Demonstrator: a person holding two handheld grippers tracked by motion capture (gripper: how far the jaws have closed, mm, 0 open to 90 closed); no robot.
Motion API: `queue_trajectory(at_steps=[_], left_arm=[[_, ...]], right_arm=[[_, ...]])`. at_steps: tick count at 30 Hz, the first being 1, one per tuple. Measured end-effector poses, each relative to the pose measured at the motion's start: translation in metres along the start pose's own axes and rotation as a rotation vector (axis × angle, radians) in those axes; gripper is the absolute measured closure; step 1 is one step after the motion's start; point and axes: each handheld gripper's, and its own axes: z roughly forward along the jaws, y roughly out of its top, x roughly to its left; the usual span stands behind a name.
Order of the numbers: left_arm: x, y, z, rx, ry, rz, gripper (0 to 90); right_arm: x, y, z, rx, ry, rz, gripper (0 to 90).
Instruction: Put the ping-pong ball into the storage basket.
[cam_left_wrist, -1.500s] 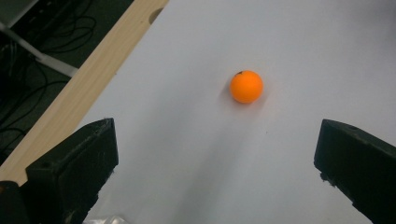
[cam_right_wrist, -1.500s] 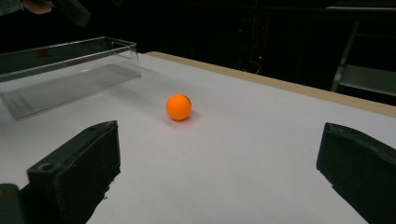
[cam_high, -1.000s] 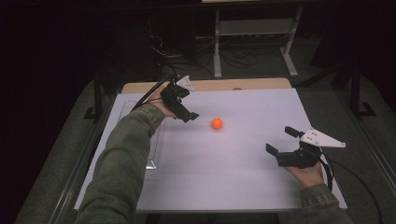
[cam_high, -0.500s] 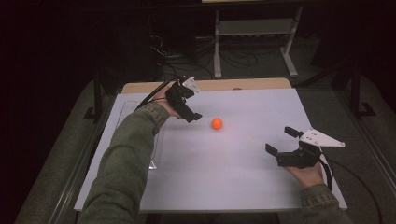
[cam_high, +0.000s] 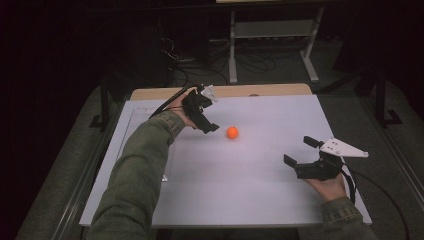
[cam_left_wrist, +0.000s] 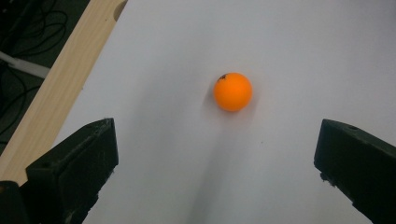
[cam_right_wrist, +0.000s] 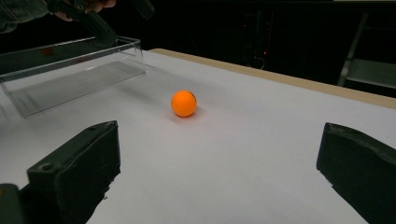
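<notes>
An orange ball (cam_high: 232, 132) rests on the white table top (cam_high: 250, 200), a little back of centre. My left gripper (cam_high: 207, 121) hovers just left of it, open, with the ball (cam_left_wrist: 233, 91) ahead of and between its two black jaws and nothing held. My right gripper (cam_high: 300, 151) is open at the right front of the table, well away from the ball (cam_right_wrist: 183, 103), and it points toward it. Its jaws hold nothing.
A clear plastic tray (cam_right_wrist: 74, 70) lies on the left part of the table, under the person's left forearm (cam_high: 140, 170). A bare wooden strip (cam_high: 260, 90) runs along the far edge. Beyond it are a dark floor, cables and a metal stand (cam_high: 272, 30).
My left gripper has drifted a little to the right, closer to the ball. The ball and the right gripper have stayed in place.
</notes>
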Motion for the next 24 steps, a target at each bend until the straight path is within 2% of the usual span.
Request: queue_trajectory(at_steps=[24], left_arm=[[-0.004,0.003,0.033,0.048,-0.046,0.029,0.0]], right_arm=[[-0.002,0.000,0.000,-0.003,-0.012,0.002,0.0]])
